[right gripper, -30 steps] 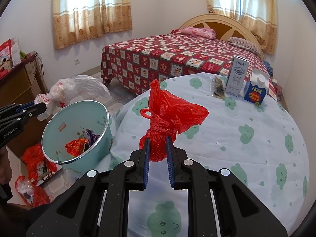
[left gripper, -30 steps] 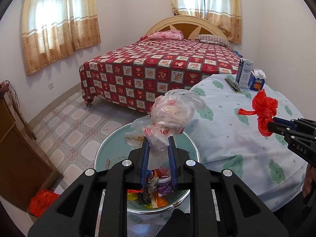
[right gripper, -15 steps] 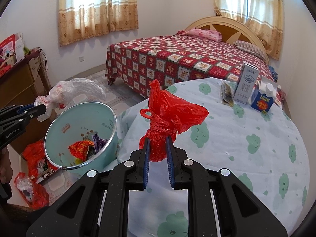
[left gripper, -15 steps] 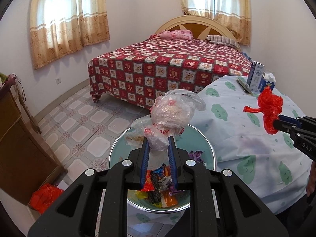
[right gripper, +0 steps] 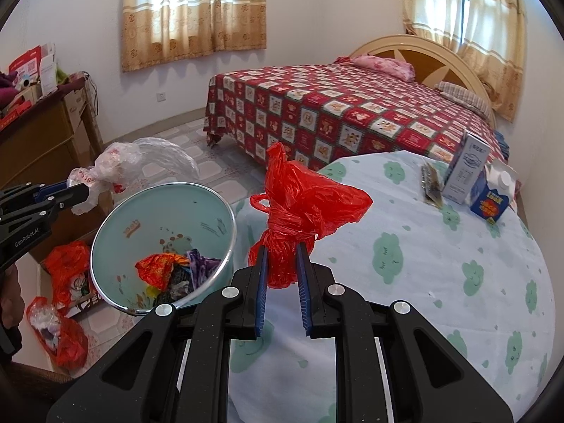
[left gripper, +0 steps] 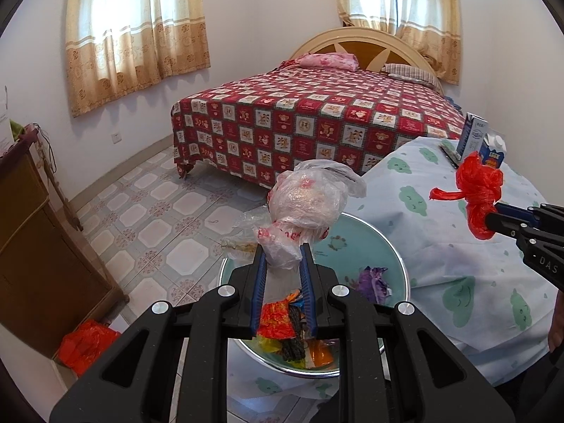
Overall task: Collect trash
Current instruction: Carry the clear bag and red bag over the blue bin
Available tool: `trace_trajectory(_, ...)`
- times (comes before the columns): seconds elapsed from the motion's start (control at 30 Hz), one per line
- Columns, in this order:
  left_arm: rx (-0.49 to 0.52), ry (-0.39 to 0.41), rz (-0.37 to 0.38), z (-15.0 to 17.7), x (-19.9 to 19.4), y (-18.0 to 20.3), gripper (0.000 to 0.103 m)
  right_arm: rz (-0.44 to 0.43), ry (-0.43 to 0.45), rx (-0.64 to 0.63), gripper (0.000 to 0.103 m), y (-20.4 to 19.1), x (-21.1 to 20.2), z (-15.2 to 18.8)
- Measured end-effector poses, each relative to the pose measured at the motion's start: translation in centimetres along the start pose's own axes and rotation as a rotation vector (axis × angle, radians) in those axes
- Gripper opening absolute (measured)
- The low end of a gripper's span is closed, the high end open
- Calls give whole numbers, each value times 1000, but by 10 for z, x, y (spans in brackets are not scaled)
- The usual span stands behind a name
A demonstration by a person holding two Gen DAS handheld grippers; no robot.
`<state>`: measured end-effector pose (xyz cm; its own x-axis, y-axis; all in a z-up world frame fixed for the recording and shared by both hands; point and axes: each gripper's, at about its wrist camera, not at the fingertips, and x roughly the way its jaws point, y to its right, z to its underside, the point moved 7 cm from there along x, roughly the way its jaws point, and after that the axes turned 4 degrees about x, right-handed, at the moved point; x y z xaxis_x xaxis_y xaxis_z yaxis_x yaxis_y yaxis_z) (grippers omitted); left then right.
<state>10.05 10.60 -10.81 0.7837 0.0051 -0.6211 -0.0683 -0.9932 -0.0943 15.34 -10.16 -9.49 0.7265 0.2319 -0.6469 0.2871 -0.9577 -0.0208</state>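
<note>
The left gripper (left gripper: 282, 252) is clenched on a clear plastic bag (left gripper: 306, 201) above the bin (left gripper: 391, 246). The right gripper (right gripper: 282, 257) grasps a red bag (right gripper: 303, 201) over the tabletop (right gripper: 423, 264). Both are light, soft and slippery; grip the knotted necks.

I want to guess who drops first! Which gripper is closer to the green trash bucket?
Left. The left gripper holds its clear plastic bag right above the bucket. The right gripper holds the red bag off to the bucket's side, over the table.
</note>
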Motion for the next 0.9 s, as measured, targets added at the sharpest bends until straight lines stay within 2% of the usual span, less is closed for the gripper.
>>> trace_trajectory(0.9, -51, -9, -47, 4, 0, -35, 19, -50, -11, -60, 17, -41, 16, -12)
